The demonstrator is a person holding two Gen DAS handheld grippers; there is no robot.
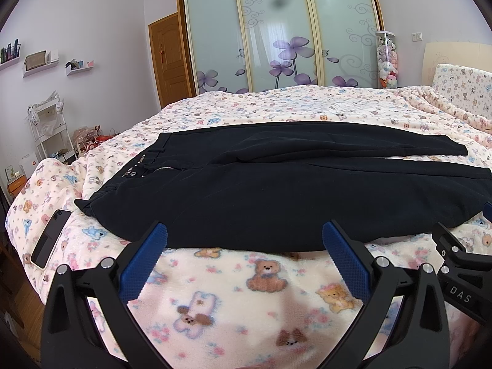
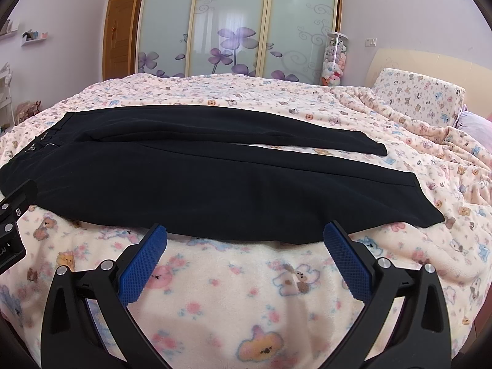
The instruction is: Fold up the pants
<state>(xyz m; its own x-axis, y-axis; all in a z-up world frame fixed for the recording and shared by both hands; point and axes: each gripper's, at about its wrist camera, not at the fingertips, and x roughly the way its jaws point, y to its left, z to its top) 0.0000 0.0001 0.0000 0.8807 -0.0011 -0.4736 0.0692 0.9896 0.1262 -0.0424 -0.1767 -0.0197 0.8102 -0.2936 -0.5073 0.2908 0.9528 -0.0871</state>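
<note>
Black pants [image 1: 276, 190] lie flat across the bed, waistband at the left, legs running to the right; they also show in the right wrist view [image 2: 215, 184]. My left gripper [image 1: 244, 236] is open and empty, its blue fingertips just short of the pants' near edge by the waist end. My right gripper [image 2: 244, 236] is open and empty, at the near edge of the near leg. The right gripper's body shows at the right edge of the left wrist view [image 1: 461, 264]. The left gripper's body shows at the left edge of the right wrist view [image 2: 12, 221].
The bed has a pink bear-print blanket [image 1: 246, 292]. A phone [image 1: 50, 238] lies on the bed at the left near its edge. A pillow [image 2: 421, 95] sits at the far right. A sliding wardrobe [image 1: 276, 30] and white shelf cart [image 1: 49, 126] stand behind.
</note>
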